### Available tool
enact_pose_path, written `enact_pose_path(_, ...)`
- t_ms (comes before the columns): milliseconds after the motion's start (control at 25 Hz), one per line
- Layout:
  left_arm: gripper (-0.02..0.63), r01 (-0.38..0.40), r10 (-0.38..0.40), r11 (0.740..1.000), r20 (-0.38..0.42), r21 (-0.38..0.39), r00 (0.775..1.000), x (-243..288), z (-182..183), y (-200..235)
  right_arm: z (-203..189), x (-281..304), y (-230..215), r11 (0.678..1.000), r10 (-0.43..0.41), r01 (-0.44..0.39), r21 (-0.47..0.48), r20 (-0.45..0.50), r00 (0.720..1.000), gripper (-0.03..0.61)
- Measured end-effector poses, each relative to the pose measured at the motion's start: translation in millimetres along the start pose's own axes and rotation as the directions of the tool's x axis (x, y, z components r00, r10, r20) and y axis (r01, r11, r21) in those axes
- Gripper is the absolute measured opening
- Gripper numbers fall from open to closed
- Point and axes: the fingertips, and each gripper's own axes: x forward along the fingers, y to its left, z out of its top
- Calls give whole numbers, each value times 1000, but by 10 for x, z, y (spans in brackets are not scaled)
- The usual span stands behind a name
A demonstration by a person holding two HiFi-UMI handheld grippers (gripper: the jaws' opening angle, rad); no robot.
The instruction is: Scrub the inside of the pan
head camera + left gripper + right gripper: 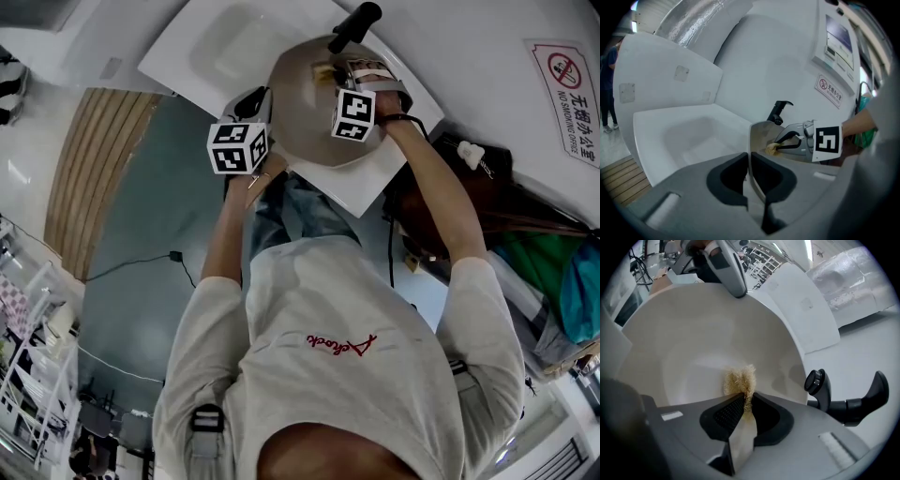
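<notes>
The left gripper (pixel 749 163) is clamped on the near rim of the pan (pixel 758 133). The pan rests on the white counter (pixel 361 192) beside a shallow basin (pixel 223 42). Inside the pan, the right gripper (pixel 746 401) is closed on a tan fibrous scrubber (pixel 739 379) that touches the pale inner wall. The pan's black handle (pixel 855 401) points away from the person.

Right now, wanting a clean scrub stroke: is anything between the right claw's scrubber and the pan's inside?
Nothing visible. The right claw holds the tan scrubber against the bare inside of the pan. The left claw clamps the rim, off to the side.
</notes>
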Motion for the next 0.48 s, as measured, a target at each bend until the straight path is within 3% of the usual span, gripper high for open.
enact_pose_path(480,25,1,-1,1000,-8,-6,1000,18,-24,34,-129,123,97,999,31,-31,-10,-40,999,64)
